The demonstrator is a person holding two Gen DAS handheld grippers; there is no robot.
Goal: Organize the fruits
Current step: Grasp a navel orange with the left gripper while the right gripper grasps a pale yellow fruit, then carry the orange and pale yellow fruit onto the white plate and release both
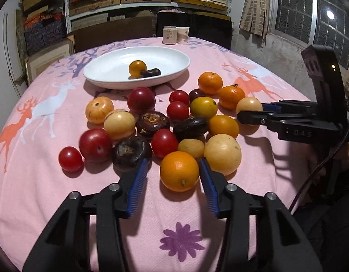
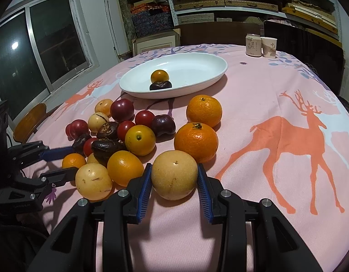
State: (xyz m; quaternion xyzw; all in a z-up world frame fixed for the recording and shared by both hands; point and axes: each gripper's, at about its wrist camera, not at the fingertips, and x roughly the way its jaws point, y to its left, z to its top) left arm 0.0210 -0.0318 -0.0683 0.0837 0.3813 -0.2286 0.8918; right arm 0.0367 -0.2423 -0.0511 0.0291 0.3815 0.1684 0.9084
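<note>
My left jaws stand spread, one blue pad on each side of an orange (image 1: 179, 171); the right pad is at its skin, the left pad apart from it. My left gripper (image 1: 174, 170) has not clamped it. My right jaws bracket a pale yellow fruit (image 2: 174, 174) with both pads at its flanks; I cannot tell whether my right gripper (image 2: 174, 176) is clamped on it. The fruit pile (image 1: 160, 124) lies on the pink worktop (image 1: 49, 181), at 12 o'clock from my left gripper. Beyond it, at 12 o'clock, the white plate (image 1: 174, 56) holds one yellow-orange fruit (image 1: 137, 68) touching one dark fruit (image 1: 151, 72).
</note>
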